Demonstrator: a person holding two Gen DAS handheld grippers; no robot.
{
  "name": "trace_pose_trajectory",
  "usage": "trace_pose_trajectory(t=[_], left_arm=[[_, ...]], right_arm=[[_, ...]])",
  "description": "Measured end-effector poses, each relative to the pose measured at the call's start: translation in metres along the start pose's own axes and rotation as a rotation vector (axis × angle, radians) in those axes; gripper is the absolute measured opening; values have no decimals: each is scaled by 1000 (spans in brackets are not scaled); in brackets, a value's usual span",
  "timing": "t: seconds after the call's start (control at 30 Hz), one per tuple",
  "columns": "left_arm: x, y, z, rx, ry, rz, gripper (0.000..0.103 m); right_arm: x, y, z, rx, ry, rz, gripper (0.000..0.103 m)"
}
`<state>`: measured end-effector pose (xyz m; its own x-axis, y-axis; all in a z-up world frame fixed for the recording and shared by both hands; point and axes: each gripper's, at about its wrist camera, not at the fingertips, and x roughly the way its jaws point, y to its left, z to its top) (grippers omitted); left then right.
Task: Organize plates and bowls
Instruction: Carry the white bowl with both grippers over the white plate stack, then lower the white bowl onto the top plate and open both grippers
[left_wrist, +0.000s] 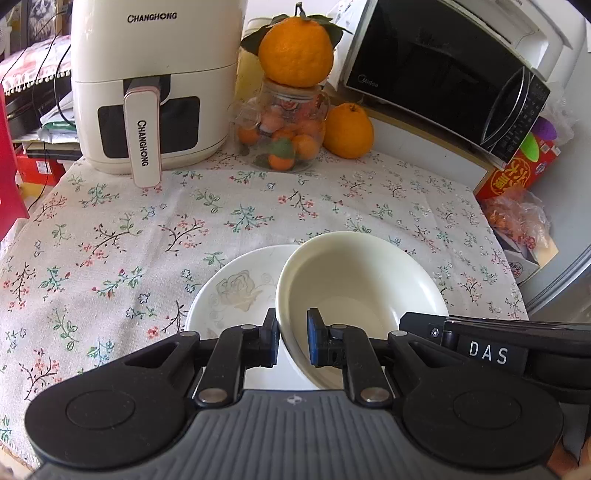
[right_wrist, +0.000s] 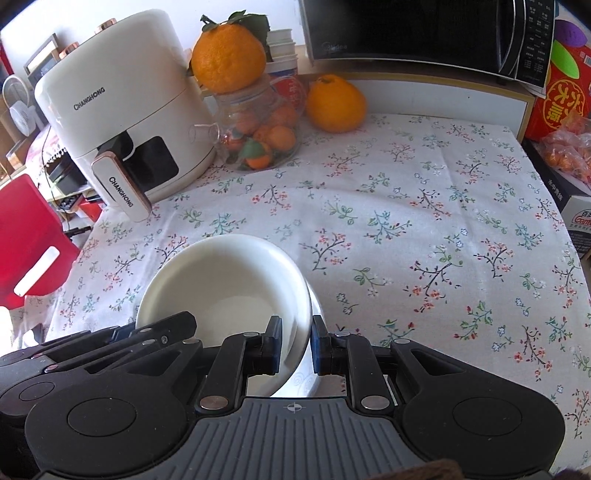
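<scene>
While both grippers clamp the same bowl from opposite sides, the scene reads as follows.

Left gripper: jaws nearly closed, pinching the near-left rim of the bowl, 1 pad outside the wall and 1 inside.
Right gripper: jaws nearly closed, pinching the bowl's right rim in the same manner, wall between the pads.
Bowl position: tilted, partly over the plate; whether its base touches the plate cannot be told.
Plate: white, with a pale rose pattern, flat on the tablecloth under and left of the bowl.
Tablecloth: floral print, covering the table; the area beyond the bowl is bare cloth.
Air fryer: white, at the far left of the table, handle facing forward.
Glass jar: just right of the air fryer, filled with small oranges, 1 large orange resting on top.
Second large orange: on the cloth, beside the jar.
Microwave: black-fronted, at the far right, raised above the table.
</scene>
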<state>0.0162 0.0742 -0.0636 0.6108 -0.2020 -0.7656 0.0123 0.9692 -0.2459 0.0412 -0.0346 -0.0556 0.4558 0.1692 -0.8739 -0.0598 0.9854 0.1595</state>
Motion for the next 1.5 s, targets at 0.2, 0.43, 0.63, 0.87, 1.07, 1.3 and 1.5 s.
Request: trace_pose_trajectory(t=[0.2, 0.43, 0.63, 0.87, 1.07, 1.3, 1.5], left_arm=[[2, 17, -1, -41, 26, 16, 14], [10, 20, -2, -64, 51, 13, 14], [14, 21, 0, -66, 42, 9, 14], [13, 21, -3, -68, 37, 1, 14], [14, 17, -2, -56, 35, -3, 14], [15, 20, 0, -77, 47, -11, 31], [-10, 21, -1, -40, -10, -1, 63]], right_arm=[[9, 13, -4, -25, 33, 18, 17], [21, 11, -5, -7, 60, 4, 17], [23, 11, -5, -8, 47, -1, 18], [21, 10, -5, 0, 41, -1, 19], [21, 7, -4, 8, 38, -8, 19], [13, 4, 0, 10, 3, -18, 19], [-18, -12, -2, 40, -40, 50, 19]])
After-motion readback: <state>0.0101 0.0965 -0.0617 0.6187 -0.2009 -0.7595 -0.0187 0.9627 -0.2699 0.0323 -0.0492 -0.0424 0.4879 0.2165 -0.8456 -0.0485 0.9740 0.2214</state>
